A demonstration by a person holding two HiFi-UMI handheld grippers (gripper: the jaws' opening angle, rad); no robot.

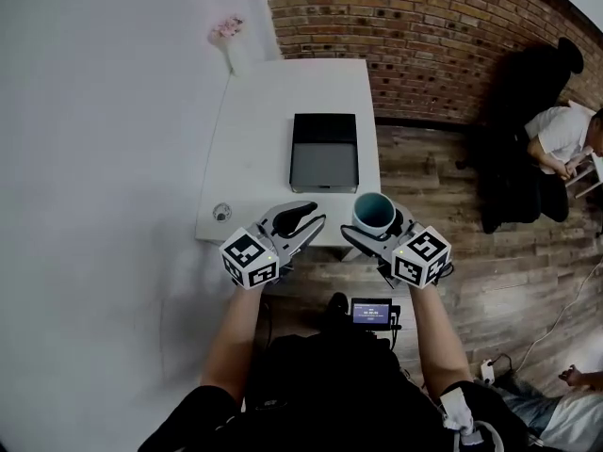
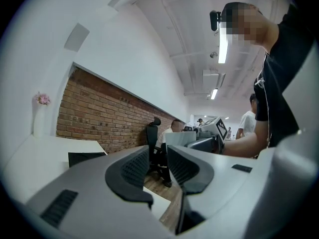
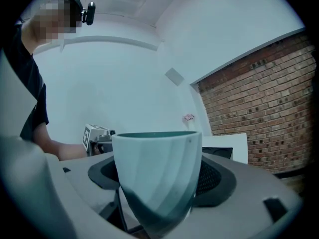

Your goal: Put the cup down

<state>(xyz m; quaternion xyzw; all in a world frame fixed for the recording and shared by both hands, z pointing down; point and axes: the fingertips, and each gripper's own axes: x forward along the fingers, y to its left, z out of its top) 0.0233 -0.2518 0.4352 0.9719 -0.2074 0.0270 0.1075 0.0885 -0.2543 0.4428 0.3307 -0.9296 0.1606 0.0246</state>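
**Teal cup in the air, not yet set down**

Teal cup (image 1: pixel 373 213) sits upright between the jaws of the right tongs (image 1: pixel 375 228), pads pressed on either side of its wall, jaws spread wide to take it. It hangs at the near right corner of the white table (image 1: pixel 254 139), resting on nothing. So the job looks barely begun: the lowering and the release are both to come. Beyond it lies a black tray (image 1: pixel 324 153). Over on the other side, the left tongs (image 1: pixel 300 222) show a narrow gap and carry nothing.
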